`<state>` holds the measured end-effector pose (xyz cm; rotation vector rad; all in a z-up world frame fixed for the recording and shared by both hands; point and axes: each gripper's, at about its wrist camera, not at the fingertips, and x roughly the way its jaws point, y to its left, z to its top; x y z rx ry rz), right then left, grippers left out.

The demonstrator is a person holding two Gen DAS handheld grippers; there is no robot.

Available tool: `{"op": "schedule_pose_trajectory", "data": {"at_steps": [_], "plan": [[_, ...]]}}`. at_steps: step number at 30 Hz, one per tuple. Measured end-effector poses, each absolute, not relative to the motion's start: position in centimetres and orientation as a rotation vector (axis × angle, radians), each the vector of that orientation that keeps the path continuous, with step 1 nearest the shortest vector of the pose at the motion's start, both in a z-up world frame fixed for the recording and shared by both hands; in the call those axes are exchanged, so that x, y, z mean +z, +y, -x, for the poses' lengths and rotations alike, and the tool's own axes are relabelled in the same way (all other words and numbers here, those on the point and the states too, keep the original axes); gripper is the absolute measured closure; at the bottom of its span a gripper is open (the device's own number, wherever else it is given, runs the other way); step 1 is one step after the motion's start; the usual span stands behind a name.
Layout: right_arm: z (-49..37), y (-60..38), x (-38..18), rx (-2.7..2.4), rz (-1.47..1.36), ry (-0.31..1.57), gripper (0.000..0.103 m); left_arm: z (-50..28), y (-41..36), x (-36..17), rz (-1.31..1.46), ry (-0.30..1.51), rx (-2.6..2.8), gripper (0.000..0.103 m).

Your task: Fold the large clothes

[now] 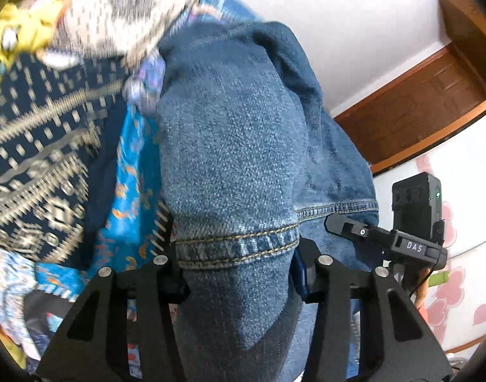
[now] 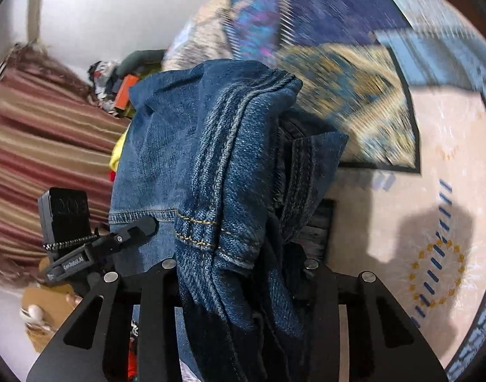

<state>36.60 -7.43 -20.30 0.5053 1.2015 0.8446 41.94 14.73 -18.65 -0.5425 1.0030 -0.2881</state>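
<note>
Clearly, both grippers grip the same faded blue denim garment with yellow stitching (image 1: 233,146): the left gripper (image 1: 238,264) has a hemmed end pinched between its black fingers, and the right gripper (image 2: 239,267) clamps a seamed bundle of it (image 2: 230,159). Behind lie a navy patterned cloth (image 1: 42,146), a bright blue printed fabric (image 1: 128,187) and a beige rug (image 2: 434,210).

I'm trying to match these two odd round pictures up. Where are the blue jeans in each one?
Left wrist view: the jeans fill the middle, a stitched hem pinched in the left claw.
Right wrist view: the jeans hang in the centre, bunched seams pinched in the right claw.
Shared landmark: the yellow-stitched hem; each view also shows the other claw's tip beside the denim.
</note>
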Motion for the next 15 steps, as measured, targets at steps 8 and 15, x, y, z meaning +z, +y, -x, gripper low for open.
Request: {"op": "schedule_pose_trajectory", "data": {"at_steps": [8,15], "plan": [[-35.6,-2.3,-10.5,0.931,-0.445,1.012,0.069,-38.7,20.4,-9.3,0.485,0.802,-0.296,0.055],[-35.7,4.1,-7.9,0.983,-0.421,0.935,0.069,-37.6,26.1,-6.6,0.448,0.735,-0.250,0.055]]}}
